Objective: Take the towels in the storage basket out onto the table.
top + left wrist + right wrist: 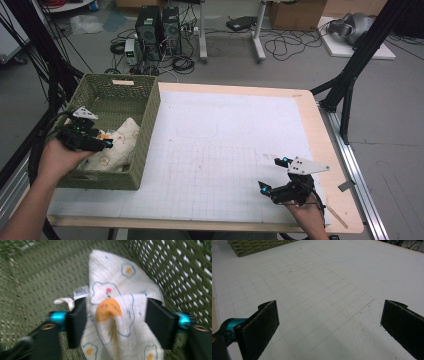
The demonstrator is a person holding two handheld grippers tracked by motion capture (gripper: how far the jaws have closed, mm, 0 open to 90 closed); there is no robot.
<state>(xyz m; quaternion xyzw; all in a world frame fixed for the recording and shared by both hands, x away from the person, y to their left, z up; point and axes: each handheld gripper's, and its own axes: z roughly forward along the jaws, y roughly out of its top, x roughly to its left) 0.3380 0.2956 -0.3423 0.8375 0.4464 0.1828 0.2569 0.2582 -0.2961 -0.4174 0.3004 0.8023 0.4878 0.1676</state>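
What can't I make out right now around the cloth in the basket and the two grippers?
- Left gripper: blur in its own view hides whether the jaws already press the cloth between them.
- Cloth: its lower end is cut off by that view's bottom edge; in the high view the hand covers part of it.
- Cloth tag: too blurred to read.
- Basket: its near wall hides the floor inside.

You won't find any readable writing here: the small white tag (81, 292) sewn on the egg-print cloth (120, 315), just above your left tool's (116, 321) near pad, carries print too blurred to make out, and nothing else bears letters or numbers.
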